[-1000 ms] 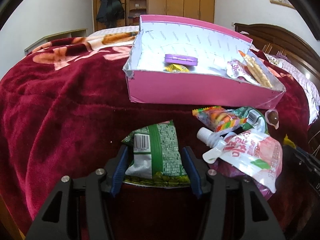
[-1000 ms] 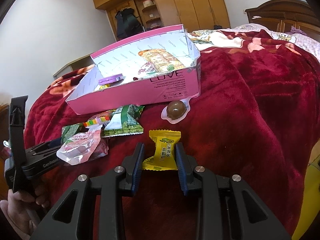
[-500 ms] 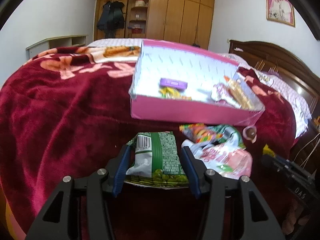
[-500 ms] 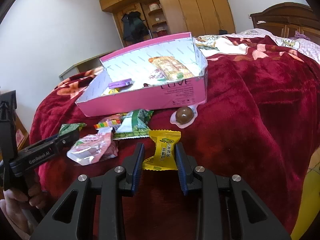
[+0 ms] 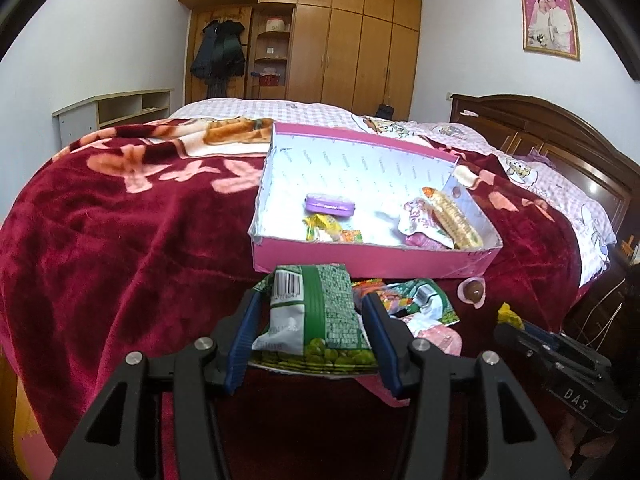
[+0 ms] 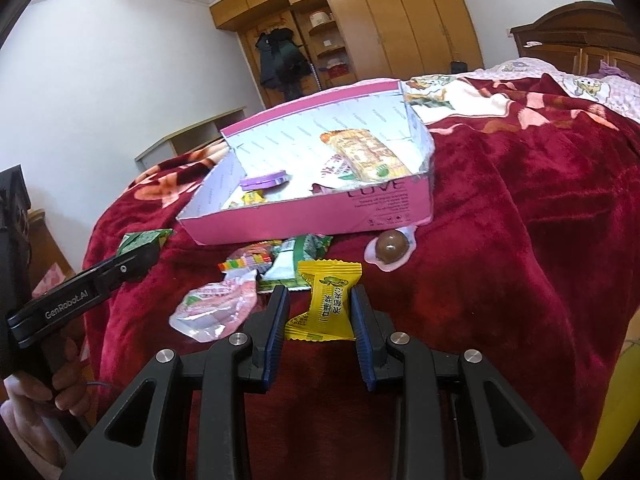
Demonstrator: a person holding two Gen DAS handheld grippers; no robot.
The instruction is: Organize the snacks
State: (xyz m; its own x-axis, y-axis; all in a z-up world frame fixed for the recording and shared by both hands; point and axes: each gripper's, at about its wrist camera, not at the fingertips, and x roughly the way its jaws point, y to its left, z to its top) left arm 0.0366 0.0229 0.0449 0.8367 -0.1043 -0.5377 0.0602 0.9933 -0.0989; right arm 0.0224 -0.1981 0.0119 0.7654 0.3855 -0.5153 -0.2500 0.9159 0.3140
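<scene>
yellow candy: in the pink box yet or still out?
Out. The yellow candy sits pinched between the right gripper fingers, short of the pink box on the red blanket.

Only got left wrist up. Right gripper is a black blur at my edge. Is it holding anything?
Observer: Yes. The right gripper is shut on a yellow wrapped candy, one pad on each side.
Operator: My green pack, how does it look from outside?
Observer: In the right wrist view, the green pack sticks out past the left gripper tips.
Operator: Any marking on the pink box?
Observer: The pink box reads LOVE on its near wall.
</scene>
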